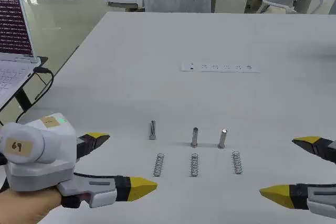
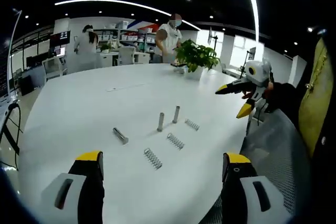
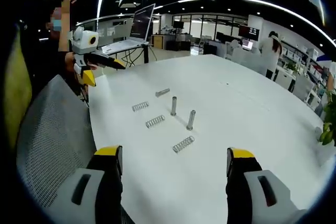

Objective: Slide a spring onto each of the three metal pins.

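STATUS: 0 of 3 springs fitted. All three pins are bare, so every fitting step is left to do.

1. TOOLS. The left tool (image 1: pixel 132 161) (grey body, yellow jaw tips) and the right tool (image 1: pixel 276 165) (same build) hover over the near edge of the white desk (image 1: pixel 157 77). Both have jaws wide apart, w/ nothing held and no contact w/ any part.

2. SPRINGS. Three small steel coil springs lie flat on the desk in a row between the tools: left spring (image 1: pixel 158 164), middle spring (image 1: pixel 194 164), right spring (image 1: pixel 237 162). Each long axis runs approx. near-to-far, one end aimed at the pin row behind (the right spring is slightly skewed). All three lie apart from the pins.

3. PINS. These are short polished metal cylinders just beyond the springs. The middle pin (image 1: pixel 195 137) and right pin (image 1: pixel 222 138) stand upright, axis vertical. The left pin (image 1: pixel 152 129) lies on its side in the left and right gripper views (axis horizontal, approx. in line w/ its spring). It prob. needs standing up or holding before loading.
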A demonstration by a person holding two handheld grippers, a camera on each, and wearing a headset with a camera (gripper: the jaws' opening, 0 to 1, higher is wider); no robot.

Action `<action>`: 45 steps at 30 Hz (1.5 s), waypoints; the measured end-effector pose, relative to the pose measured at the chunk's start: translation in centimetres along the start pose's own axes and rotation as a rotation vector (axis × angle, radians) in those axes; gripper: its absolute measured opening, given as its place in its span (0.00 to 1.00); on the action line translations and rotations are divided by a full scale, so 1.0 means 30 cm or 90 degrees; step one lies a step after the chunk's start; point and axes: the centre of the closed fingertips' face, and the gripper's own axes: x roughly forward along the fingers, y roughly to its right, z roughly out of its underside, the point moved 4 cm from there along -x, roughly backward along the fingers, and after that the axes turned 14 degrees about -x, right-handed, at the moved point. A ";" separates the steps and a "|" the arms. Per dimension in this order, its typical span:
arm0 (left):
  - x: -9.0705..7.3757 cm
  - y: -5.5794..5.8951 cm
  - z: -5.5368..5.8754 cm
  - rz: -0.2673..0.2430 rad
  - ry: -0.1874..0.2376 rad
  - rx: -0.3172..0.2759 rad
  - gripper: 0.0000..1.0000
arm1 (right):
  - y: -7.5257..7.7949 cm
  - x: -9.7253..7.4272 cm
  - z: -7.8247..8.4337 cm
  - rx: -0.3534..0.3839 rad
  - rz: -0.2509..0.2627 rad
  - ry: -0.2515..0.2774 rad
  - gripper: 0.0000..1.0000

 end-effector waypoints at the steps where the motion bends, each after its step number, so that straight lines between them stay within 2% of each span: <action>1: 0.000 0.001 0.000 0.001 0.000 0.000 0.90 | 0.000 0.000 0.000 -0.001 0.000 0.000 0.79; 45: 0.003 0.002 -0.006 0.002 0.000 0.002 0.89 | -0.006 -0.003 -0.004 -0.007 -0.006 -0.009 0.77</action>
